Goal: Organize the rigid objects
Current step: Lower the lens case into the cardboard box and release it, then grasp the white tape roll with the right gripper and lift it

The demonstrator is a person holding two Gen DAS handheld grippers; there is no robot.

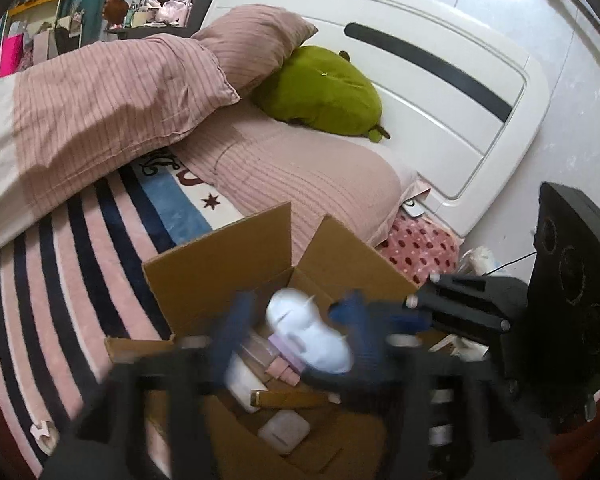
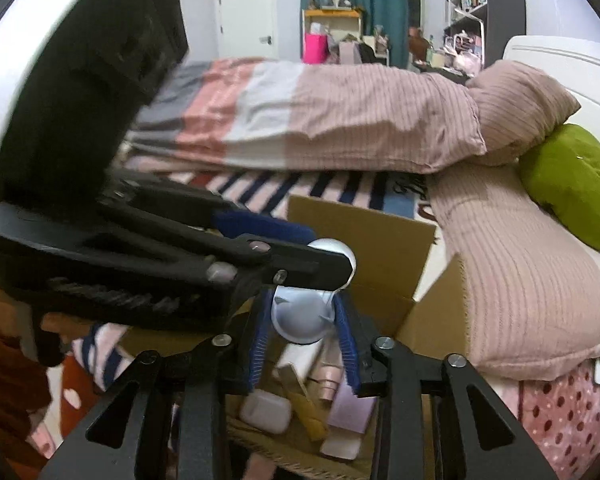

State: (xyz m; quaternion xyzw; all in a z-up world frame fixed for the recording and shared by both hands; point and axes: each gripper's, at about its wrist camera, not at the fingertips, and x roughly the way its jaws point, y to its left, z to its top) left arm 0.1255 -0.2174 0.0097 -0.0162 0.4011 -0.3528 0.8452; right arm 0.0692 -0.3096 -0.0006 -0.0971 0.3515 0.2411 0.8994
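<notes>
Right wrist view shows the rounded white plastic object [image 2: 300, 316], smooth and glossy with small pointed nubs, pinched between the right gripper [image 2: 305, 344]'s blue pads [image 2: 348, 344], just above the open brown cardboard box [image 2: 384, 240]. The left gripper [image 2: 300, 248] reaches in from the left, its tips against the object's top; whether it clamps is unclear. Below lie a pale square case [image 2: 265, 412] and pink tubes [image 2: 330, 376].

Left wrist view, blurred, shows the same object [image 1: 308, 336] between the left gripper [image 1: 296, 332]'s blue fingers [image 1: 232, 332], the right gripper [image 1: 364, 312] entering from the right, plus a green plush pillow [image 1: 320, 92] beyond.
</notes>
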